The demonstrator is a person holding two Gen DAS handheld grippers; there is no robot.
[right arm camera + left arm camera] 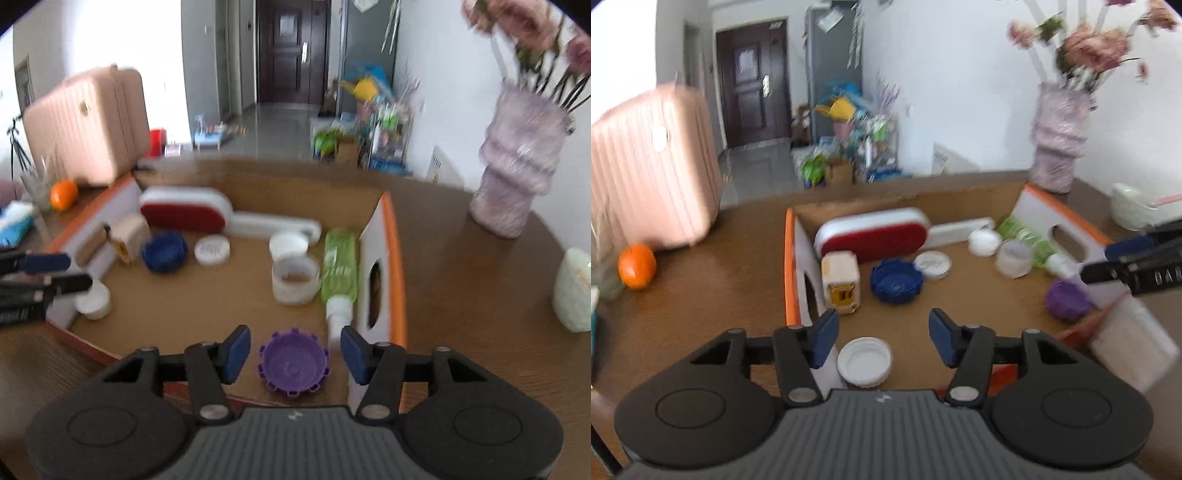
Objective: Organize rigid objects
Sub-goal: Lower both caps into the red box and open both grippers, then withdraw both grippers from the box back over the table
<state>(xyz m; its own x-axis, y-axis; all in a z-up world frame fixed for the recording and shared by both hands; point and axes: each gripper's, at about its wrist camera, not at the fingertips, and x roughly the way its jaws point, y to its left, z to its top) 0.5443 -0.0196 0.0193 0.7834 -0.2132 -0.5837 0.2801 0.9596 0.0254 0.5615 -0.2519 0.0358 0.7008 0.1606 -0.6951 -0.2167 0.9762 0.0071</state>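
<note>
An open cardboard box (792,266) with orange edges holds the rigid objects. My left gripper (882,338) is open above a white lid (864,362) at the box's near left corner. My right gripper (295,355) is open above a purple ridged cap (293,367), which also shows in the left wrist view (1067,299). Inside lie a red and white brush (871,236), a beige block (841,280), a blue ridged cap (896,280), a white lid (932,264), a white jar (295,280) and a green bottle (339,269).
The box sits on a brown table (461,258). A purple vase (517,166) with flowers and a pale green pot (572,291) stand to the right. An orange (637,266) and a pink suitcase (653,166) are to the left.
</note>
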